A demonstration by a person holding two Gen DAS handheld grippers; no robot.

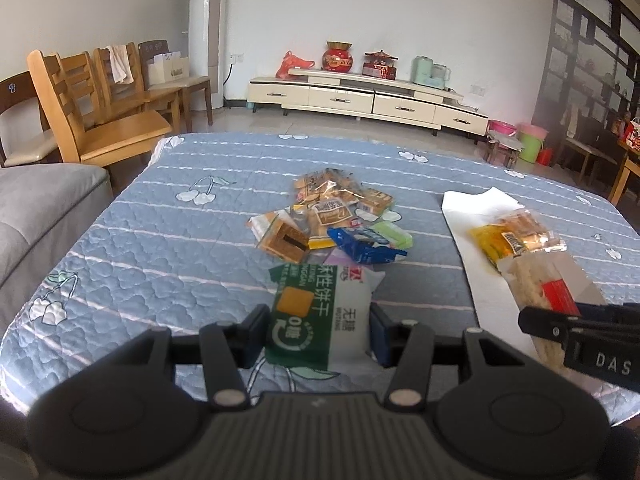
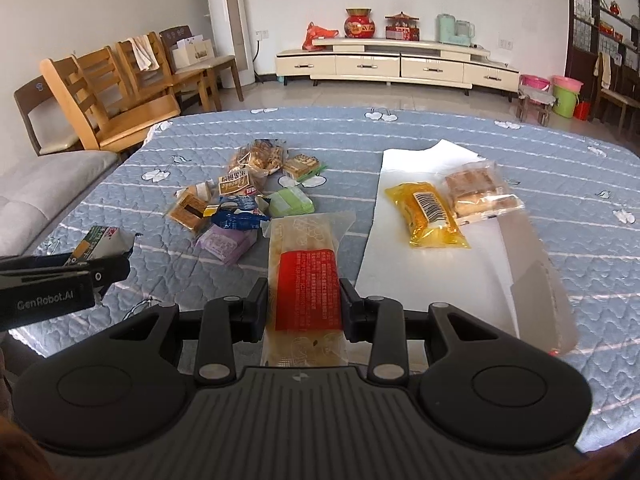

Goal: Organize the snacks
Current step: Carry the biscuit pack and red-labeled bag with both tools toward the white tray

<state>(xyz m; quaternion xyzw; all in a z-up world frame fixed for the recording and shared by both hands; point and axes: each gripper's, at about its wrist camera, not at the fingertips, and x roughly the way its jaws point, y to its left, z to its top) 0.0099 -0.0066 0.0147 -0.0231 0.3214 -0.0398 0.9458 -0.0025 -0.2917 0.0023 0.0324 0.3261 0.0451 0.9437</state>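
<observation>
My left gripper [image 1: 319,330] is shut on a green and white biscuit packet [image 1: 308,304], held above the near part of the table. In the right wrist view it shows at the left edge [image 2: 106,270] with that packet [image 2: 96,242]. My right gripper [image 2: 304,304] is shut on a long clear packet with a red label [image 2: 306,280]; in the left wrist view it is at the far right [image 1: 536,322]. A pile of small snack packets [image 1: 332,216] [image 2: 244,196] lies mid-table. On a white sheet [image 2: 420,168] rest a yellow packet [image 2: 428,212] and a clear biscuit packet [image 2: 476,192].
The table wears a blue quilted cloth [image 1: 180,240]. Wooden chairs [image 1: 92,112] and a grey sofa [image 1: 36,216] stand to the left. A cream cabinet [image 1: 360,100] lines the far wall, with pink and green buckets [image 1: 528,140] to its right.
</observation>
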